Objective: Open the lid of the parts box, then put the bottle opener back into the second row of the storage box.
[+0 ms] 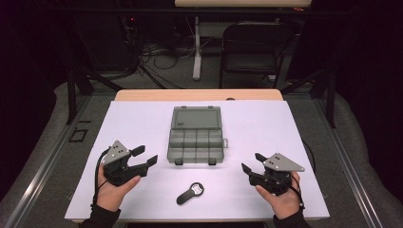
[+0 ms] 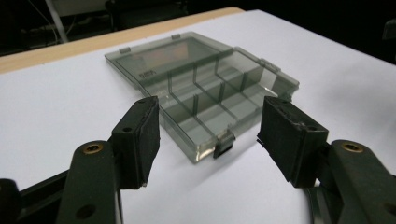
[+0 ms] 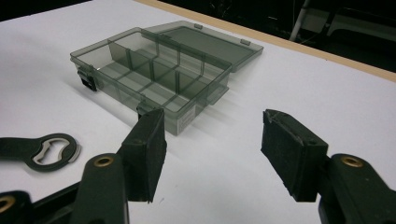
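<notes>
A white sheet (image 1: 142, 118) covers our table, prob. to set the dark items off. At its centre sits the smoky compartment box (image 1: 195, 145), lid folded flat away from us so the empty compartments face up, latches toward us. We hold the left gripper (image 1: 144, 156) and right gripper (image 1: 252, 161) either side of it, well apart from it, both angled inward; jaws on each stand wide apart w/ nothing between them. Smallest: a black bottle opener (image 1: 190, 192) lies near the front edge, between our hands, within easy reach.

A faint embossed mark on the box lid (image 2: 154, 60) is unreadable
</notes>
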Demonstrator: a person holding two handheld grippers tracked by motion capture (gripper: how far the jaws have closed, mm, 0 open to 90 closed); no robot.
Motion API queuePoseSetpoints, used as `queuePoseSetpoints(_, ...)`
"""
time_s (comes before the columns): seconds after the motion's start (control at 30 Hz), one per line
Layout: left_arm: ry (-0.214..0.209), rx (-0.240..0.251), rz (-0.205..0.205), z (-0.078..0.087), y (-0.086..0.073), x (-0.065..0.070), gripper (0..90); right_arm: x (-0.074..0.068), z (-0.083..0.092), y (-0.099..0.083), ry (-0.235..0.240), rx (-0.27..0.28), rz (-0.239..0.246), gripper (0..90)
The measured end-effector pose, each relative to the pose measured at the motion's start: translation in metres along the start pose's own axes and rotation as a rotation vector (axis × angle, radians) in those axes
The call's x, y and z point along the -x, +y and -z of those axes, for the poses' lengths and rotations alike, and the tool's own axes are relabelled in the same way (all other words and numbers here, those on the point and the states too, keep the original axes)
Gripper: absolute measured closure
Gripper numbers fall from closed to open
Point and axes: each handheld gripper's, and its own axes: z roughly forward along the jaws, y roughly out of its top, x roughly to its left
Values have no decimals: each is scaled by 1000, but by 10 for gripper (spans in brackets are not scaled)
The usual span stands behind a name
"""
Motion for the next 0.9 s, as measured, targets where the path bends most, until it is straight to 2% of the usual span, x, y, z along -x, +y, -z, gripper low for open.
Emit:
queuePoseSetpoints(0.17,-13,-13,-1,-1,-6,1,380,2,5,-11,-8,1,12,392)
queuePoseSetpoints(0.23,-14,-14,4,-1,-8,1,380,6,8,-17,-17,4,-6,392)
queuePoseSetpoints(0.43,-23,-40,-5,-5,-13,6,380,11,8,-24,-46,6,-8,395)
queuePoseSetpoints(0.47,-37,-56,-9,-9,-15,9,380,13,7,-26,-46,-1,-28,395)
queuePoseSetpoints(0.53,-48,-72,-20,-12,-16,14,378,14,5,-28,-47,3,-36,395)
queuePoseSetpoints(0.63,-64,-82,-27,-14,-15,18,373,13,5,-28,-40,-9,-30,395)
queuePoseSetpoints(0.73,-97,-101,-38,-17,-15,26,374,12,3,-28,-33,-9,-27,395)
queuePoseSetpoints(0.9,-129,-148,-49,-23,-16,37,387,11,0,-30,-19,-22,-27,395)
